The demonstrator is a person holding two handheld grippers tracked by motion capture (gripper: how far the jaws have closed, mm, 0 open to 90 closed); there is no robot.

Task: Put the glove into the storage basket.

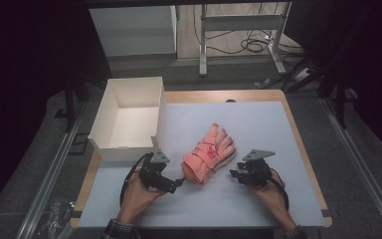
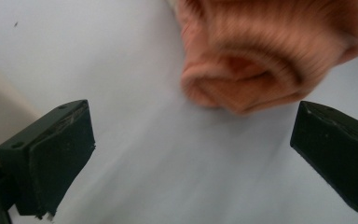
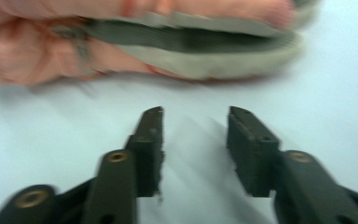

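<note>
A pink knitted glove (image 1: 209, 153) lies flat in the middle of the pale mat, fingers pointing away, ribbed cuff toward me. My left gripper (image 1: 178, 182) sits just left of the cuff, jaws wide open. In the left gripper view the cuff (image 2: 256, 70) lies ahead of the two spread jaws, untouched. My right gripper (image 1: 235, 175) is just right of the glove, jaws partly open and empty. The right gripper view shows the glove's edge (image 3: 168, 42) ahead of the fingertips (image 3: 151, 126), with bare mat between the jaws.
An open white box (image 1: 129, 119) stands at the mat's far left corner, behind the left hand. The mat (image 1: 258, 129) covers a wooden table. A desk frame (image 1: 238, 30) and cables stand on the floor beyond.
</note>
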